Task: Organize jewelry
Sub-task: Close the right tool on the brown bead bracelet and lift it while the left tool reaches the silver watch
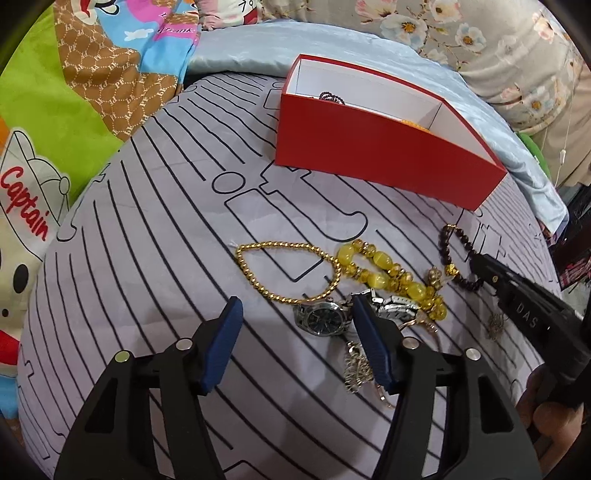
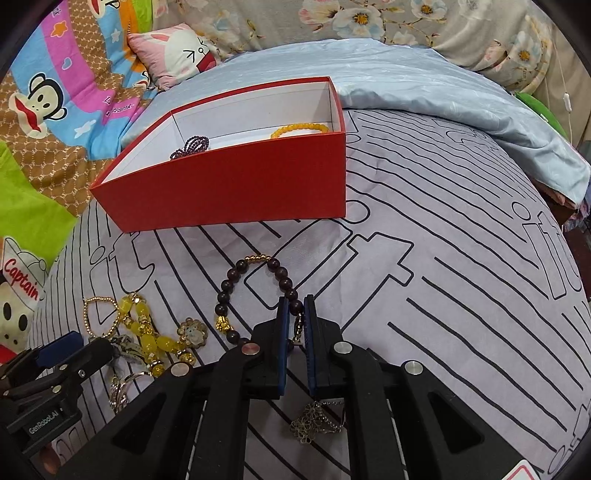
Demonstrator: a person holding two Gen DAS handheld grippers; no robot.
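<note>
Low in the frame, the right gripper (image 2: 295,314) pinches the dark bracelet (image 2: 236,291), which likely goes next into the box (image 2: 236,184) at upper left; the left gripper (image 1: 295,314) hangs spread.

My left tongs (image 1: 295,314) and right tongs (image 2: 296,306) are black with dark blue pads (image 1: 221,343). The box (image 2: 236,184) is red outside, white inside, and in it lie a deep purple beaded strand (image 2: 194,144) and an orange-yellow bead bracelet (image 2: 301,129). The cloth (image 2: 461,295) under everything is pale lilac-grey with black lines and outlined shapes. On it I see a gold bead bracelet (image 1: 284,271), a translucent yellow chunky bracelet (image 1: 391,280), a silver watch (image 1: 325,317) with a dark dial, and a dark brown bead bracelet (image 2: 255,291) with gold accents. Behind is a light blue satin sheet (image 2: 424,85), a grey floral fabric (image 2: 424,22) and a bright cartoon quilt (image 2: 48,92).
</note>
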